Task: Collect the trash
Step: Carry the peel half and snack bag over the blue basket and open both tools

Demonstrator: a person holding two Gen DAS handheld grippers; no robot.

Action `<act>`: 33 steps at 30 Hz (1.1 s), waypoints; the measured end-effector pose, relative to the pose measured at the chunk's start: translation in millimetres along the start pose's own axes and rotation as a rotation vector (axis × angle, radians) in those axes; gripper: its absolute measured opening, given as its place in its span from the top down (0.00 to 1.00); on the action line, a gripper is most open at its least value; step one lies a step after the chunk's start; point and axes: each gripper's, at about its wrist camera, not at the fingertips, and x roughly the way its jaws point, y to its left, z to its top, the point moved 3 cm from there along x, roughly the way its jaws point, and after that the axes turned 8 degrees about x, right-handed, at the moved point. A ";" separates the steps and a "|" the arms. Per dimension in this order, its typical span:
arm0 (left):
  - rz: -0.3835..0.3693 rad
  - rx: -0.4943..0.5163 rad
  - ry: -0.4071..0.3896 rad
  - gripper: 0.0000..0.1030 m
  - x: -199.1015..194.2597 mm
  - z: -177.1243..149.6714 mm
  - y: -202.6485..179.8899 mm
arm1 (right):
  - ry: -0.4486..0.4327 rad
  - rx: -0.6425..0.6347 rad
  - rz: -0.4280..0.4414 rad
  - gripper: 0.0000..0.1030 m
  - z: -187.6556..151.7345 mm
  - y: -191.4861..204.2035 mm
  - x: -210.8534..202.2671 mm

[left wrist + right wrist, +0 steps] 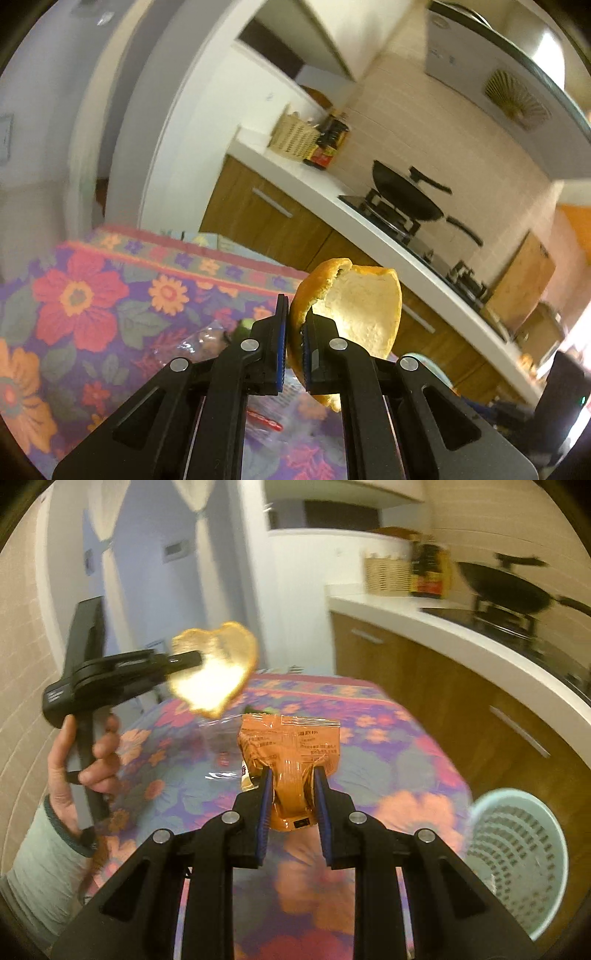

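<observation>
A curved piece of orange peel with a pale inner side (354, 306) is clamped between the left tongs (293, 345), which are closed tight on its edge and hold it in the air above the tabletop with the flowered purple and red cloth (85, 295). In the right wrist view the same peel (218, 668) appears at about ten o'clock, with the person's left hand (85, 760) around the black handle and a pale green sleeve (44, 856) at the wrist. The right tongs (293, 805) are clamped on a crumpled orange plastic snack wrapper with printed text (291, 753), pinched in its lower part and lifted over the cloth. On the cloth, at twelve o'clock from this wrapper, lies a piece of clear plastic film (221, 746); it is blurred. A light green plastic waste basket with a perforated wall (517, 853) stands on the floor at about four o'clock, beside the tabletop. Farther back, at about one o'clock, a white kitchen counter (424, 627) carries a woven basket (388, 572), dark bottles (430, 572) and a black wok on the stove (513, 590).
</observation>
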 end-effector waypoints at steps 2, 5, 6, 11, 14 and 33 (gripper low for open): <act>-0.020 0.028 0.002 0.95 -3.9 5.2 -19.8 | -0.023 0.053 -0.018 0.81 -2.1 -23.6 -18.0; -0.030 0.067 -0.006 0.95 -9.4 12.3 -48.3 | -0.065 0.111 -0.039 0.81 -2.0 -52.0 -41.0; -0.028 0.083 -0.011 0.95 -11.2 14.2 -58.2 | -0.085 0.132 -0.053 0.81 -2.4 -64.0 -52.0; -0.080 0.156 -0.008 0.95 -9.0 19.7 -119.6 | -0.147 0.163 -0.166 0.81 -10.7 -104.4 -90.3; -0.111 0.196 0.016 0.95 4.6 15.0 -157.1 | -0.163 0.206 -0.202 0.81 -19.3 -131.9 -103.4; -0.190 0.309 0.231 0.94 134.6 -52.6 -302.7 | 0.008 0.457 -0.506 0.72 -78.5 -257.8 -74.1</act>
